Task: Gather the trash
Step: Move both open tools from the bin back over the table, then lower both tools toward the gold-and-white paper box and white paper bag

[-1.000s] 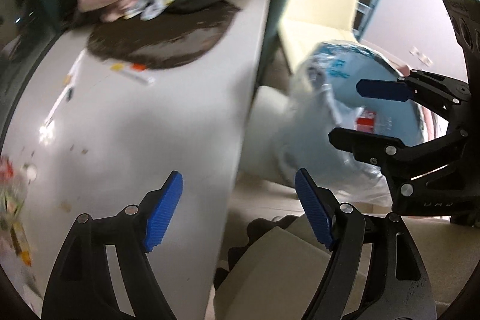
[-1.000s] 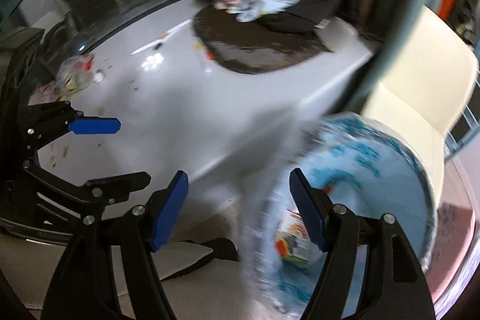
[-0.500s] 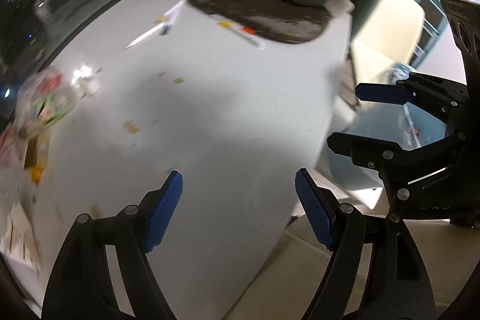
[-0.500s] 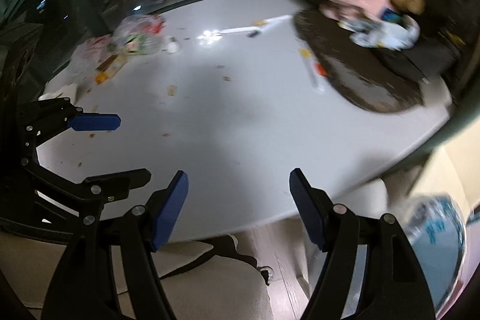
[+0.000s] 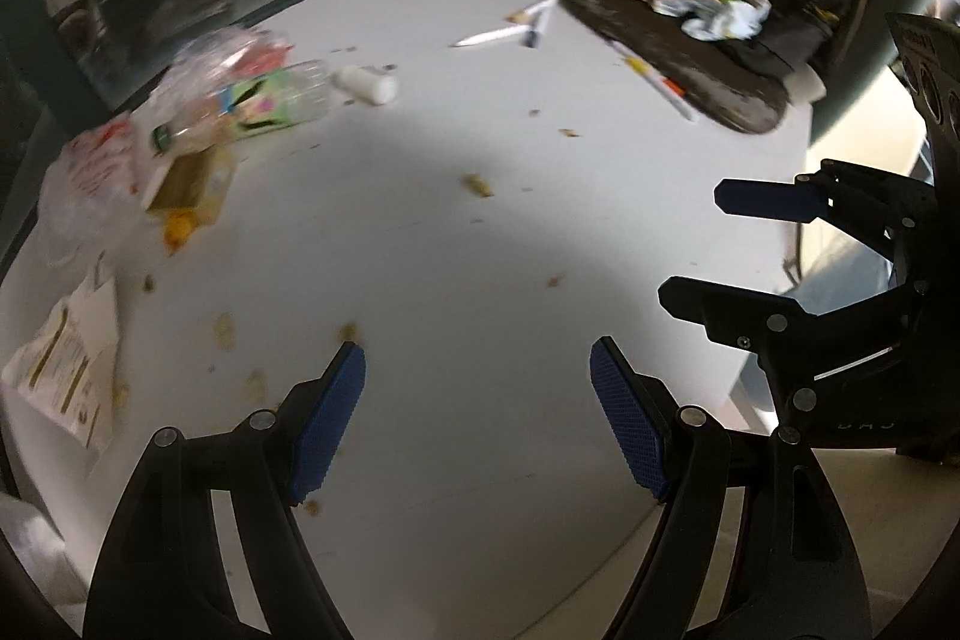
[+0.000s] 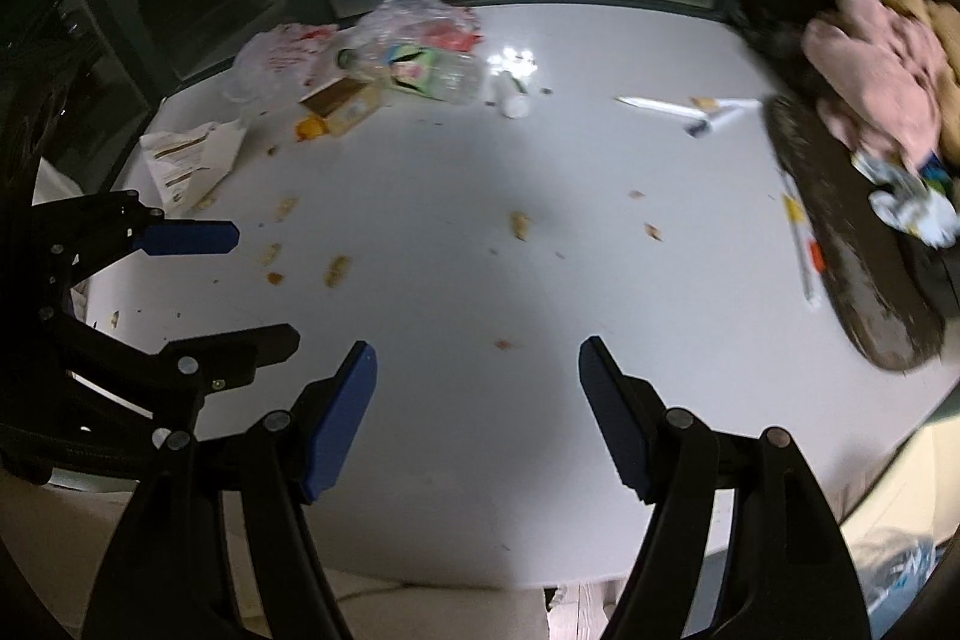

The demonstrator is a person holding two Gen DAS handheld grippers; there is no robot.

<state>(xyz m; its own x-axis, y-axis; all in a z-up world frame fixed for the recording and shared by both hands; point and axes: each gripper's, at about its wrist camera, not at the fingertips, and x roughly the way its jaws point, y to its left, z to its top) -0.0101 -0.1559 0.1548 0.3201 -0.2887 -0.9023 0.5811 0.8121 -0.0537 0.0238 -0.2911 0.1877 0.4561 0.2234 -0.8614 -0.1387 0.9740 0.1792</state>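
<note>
On the white table (image 5: 480, 250) a pile of trash lies at the far left: a clear bottle with a green label (image 5: 264, 106) (image 6: 426, 70), a crumpled clear bag (image 6: 414, 16), a white bag with red print (image 5: 90, 172), a small cardboard box (image 5: 186, 178) (image 6: 342, 100), a paper wrapper (image 5: 66, 358) (image 6: 186, 154). Crumbs (image 6: 519, 223) are scattered across the middle. My left gripper (image 5: 477, 382) (image 6: 264, 289) and right gripper (image 6: 477, 376) (image 5: 696, 244) hover side by side over the near table edge, both open with nothing between their fingers.
A dark mat (image 6: 852, 268) with pink cloth (image 6: 870, 64) and crumpled paper (image 6: 912, 208) fills the right side. Pens (image 6: 690, 109) and a small white cylinder (image 5: 369, 85) lie at the back. A blue-printed plastic bag (image 6: 900, 562) sits low beyond the table's right corner. Dark windows stand behind.
Both views have swung left, away from the plastic bag beside the table and onto the tabletop. The trash pile has come into view. Neither gripper's opening has changed.
</note>
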